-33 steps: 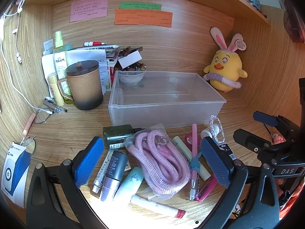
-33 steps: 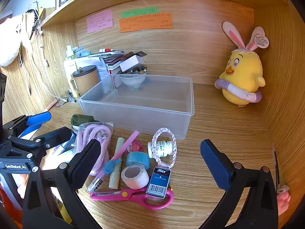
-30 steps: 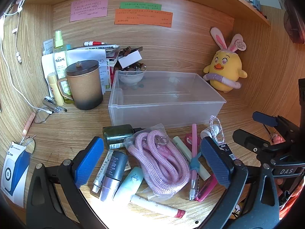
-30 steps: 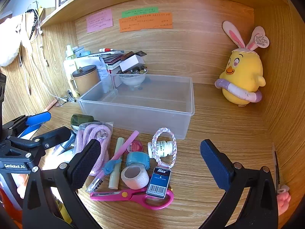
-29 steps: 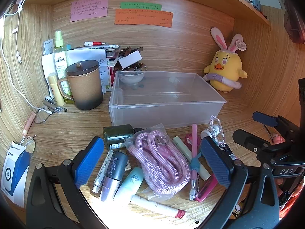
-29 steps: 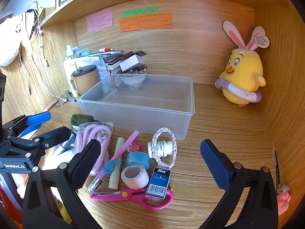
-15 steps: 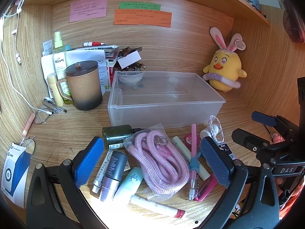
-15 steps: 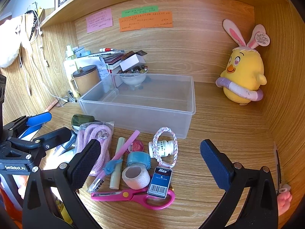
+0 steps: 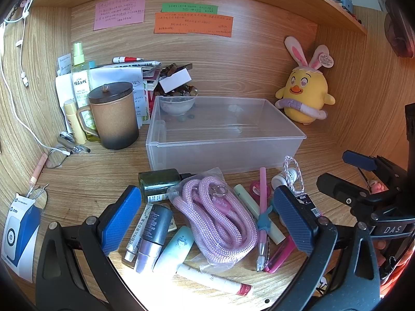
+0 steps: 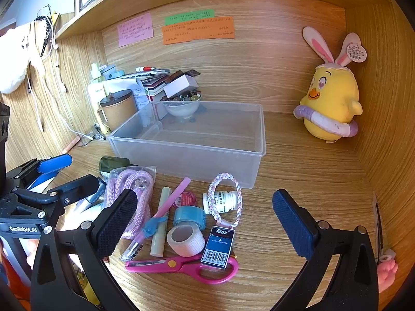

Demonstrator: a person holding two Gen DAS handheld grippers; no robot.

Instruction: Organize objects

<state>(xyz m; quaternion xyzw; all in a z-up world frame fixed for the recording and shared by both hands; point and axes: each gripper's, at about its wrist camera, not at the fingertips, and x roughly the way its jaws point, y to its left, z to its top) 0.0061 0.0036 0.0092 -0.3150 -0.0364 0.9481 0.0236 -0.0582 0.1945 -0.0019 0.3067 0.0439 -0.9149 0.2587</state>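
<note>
A clear plastic bin [image 9: 225,153] [image 10: 186,160] stands empty mid-desk. In front of it lies a clutter: a bagged pink rope [image 9: 218,215] [image 10: 135,189], dark green bottle [image 9: 158,181], tubes [image 9: 153,233], pink pen [image 9: 263,207], pink scissors [image 10: 186,265], tape rolls [image 10: 185,238], a Max staple box [image 10: 219,246] and a small white bottle with a braided bracelet [image 10: 223,200]. My left gripper [image 9: 207,223] is open above the rope and tubes. My right gripper [image 10: 205,223] is open above the tape rolls and staple box. Both are empty.
A brown lidded mug [image 9: 114,116], spray bottle, papers and a bowl of stones [image 9: 177,103] stand at the back left. A yellow chick plush [image 9: 304,96] [image 10: 332,108] sits at the back right. A shelf runs overhead; wooden walls close both sides.
Both views have shifted very slightly; nothing on the desk has moved and both grippers stay open.
</note>
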